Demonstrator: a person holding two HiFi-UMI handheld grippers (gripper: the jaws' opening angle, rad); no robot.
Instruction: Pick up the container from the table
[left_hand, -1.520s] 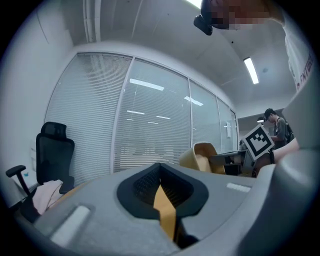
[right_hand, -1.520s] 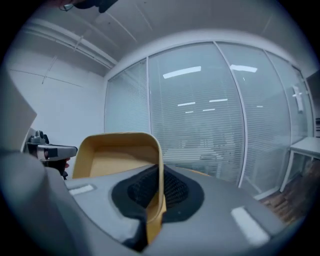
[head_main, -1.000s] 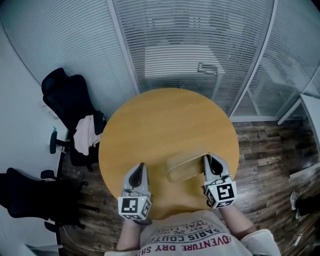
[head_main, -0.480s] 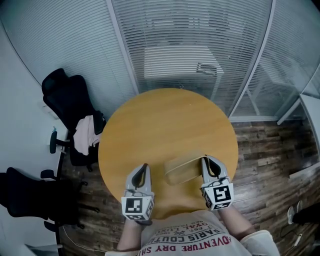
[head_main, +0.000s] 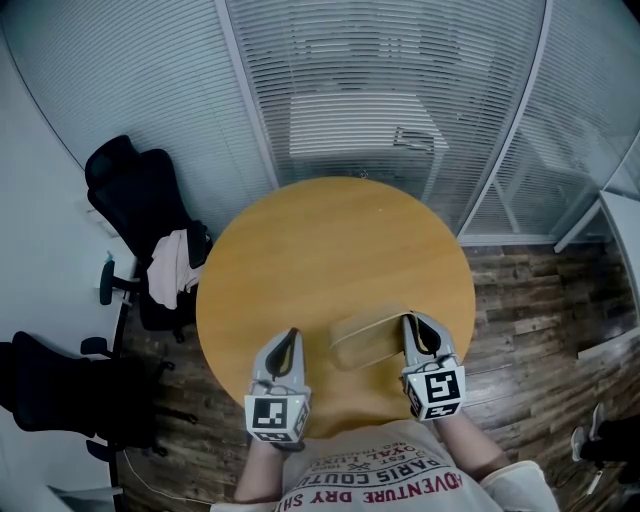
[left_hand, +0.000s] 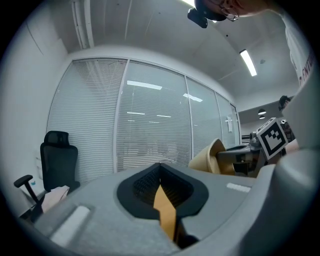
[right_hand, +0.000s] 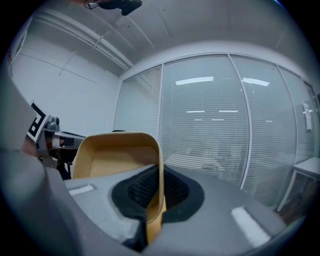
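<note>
A tan, shallow rectangular container (head_main: 366, 340) is over the near part of the round wooden table (head_main: 330, 240). My right gripper (head_main: 411, 323) is shut on its right end wall. In the right gripper view the container's (right_hand: 112, 156) thin wall runs straight between the black pads of the right gripper (right_hand: 157, 192). The left gripper view shows the container (left_hand: 212, 157) tilted, with the right gripper's marker cube (left_hand: 273, 140) behind it. Whether it is clear of the tabletop I cannot tell. My left gripper (head_main: 290, 337) is to the container's left, apart from it, shut and holding nothing; its left gripper (left_hand: 161, 186) pads meet.
Two black office chairs (head_main: 128, 190) (head_main: 50, 385) stand left of the table, one with a pale garment (head_main: 174, 262) on it. Glass partitions with blinds (head_main: 380, 70) close off the far side. Wood-plank floor (head_main: 540, 300) lies to the right.
Both grippers have shifted only slightly. The right one keeps its hold on the container, which has drifted a touch left and towards me.
</note>
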